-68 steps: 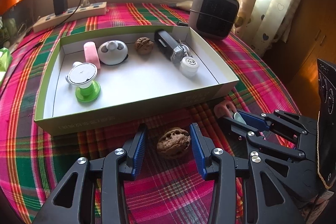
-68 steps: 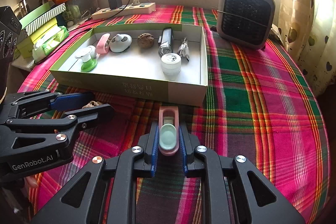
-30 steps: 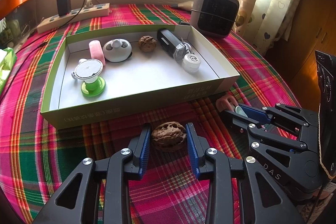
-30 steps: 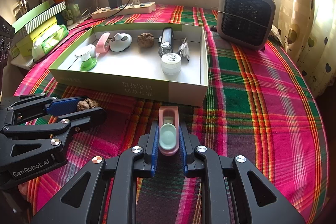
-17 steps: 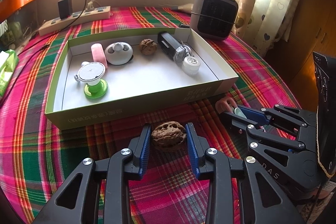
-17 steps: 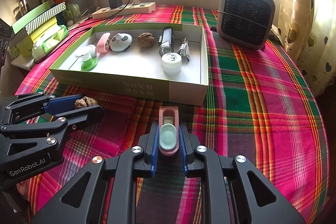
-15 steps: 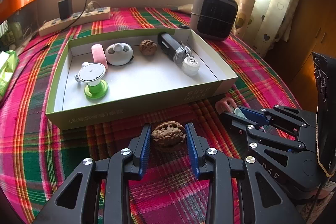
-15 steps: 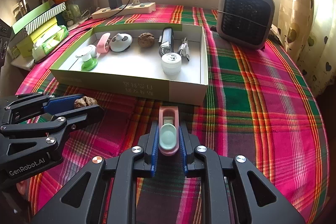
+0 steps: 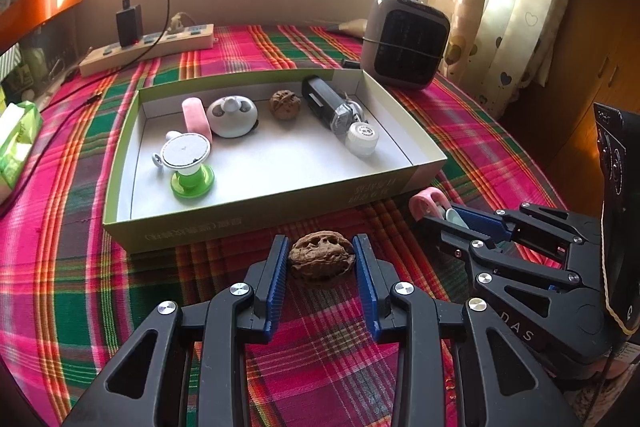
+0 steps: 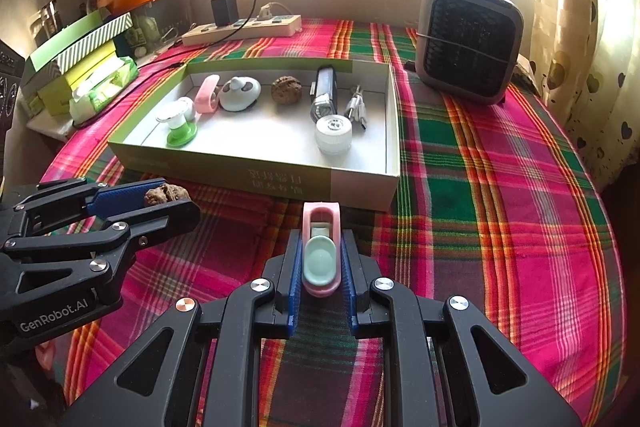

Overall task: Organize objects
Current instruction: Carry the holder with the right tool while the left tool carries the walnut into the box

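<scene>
- Left wrist view: your left gripper point(image 9: 322, 261) pinches a walnut point(image 9: 322, 259) just before the box point(image 9: 256, 215).
- Your right gripper point(image 10: 320, 263) clamps a pink clip point(image 10: 321, 251) near the box front.

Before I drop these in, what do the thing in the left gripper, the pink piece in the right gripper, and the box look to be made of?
walnut: natural woody shell, matte brown, deeply wrinkled.
pink clip: likely moulded plastic, smooth with a soft sheen, pale green insert.
box: looks like cardboard, thin straight walls, white inside, green printed outside.
</scene>
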`<state>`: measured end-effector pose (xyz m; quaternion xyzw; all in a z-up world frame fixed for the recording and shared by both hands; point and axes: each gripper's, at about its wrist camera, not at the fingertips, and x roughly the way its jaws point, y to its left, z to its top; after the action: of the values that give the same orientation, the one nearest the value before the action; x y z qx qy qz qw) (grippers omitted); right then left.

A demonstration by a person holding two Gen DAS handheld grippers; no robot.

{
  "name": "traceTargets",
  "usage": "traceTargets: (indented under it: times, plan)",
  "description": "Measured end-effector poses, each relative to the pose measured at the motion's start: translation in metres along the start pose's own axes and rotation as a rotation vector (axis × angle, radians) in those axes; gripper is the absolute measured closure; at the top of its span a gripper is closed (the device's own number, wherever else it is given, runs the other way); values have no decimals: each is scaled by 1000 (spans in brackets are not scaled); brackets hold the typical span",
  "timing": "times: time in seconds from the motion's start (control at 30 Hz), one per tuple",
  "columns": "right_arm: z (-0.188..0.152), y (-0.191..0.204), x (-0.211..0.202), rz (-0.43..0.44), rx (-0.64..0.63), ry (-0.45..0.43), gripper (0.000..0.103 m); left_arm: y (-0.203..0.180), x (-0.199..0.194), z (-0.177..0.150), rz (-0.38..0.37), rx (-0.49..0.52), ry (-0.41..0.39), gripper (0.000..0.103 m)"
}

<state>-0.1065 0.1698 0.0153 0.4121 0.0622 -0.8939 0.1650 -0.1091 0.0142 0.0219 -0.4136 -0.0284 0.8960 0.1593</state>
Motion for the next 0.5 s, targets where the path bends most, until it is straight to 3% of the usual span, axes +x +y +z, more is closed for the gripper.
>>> traceTargets:
  times: [0.5]
  plan:
    - [18, 5, -9, 18, -8, -41, 84, 7, -11, 11, 7, -12, -47, 72]
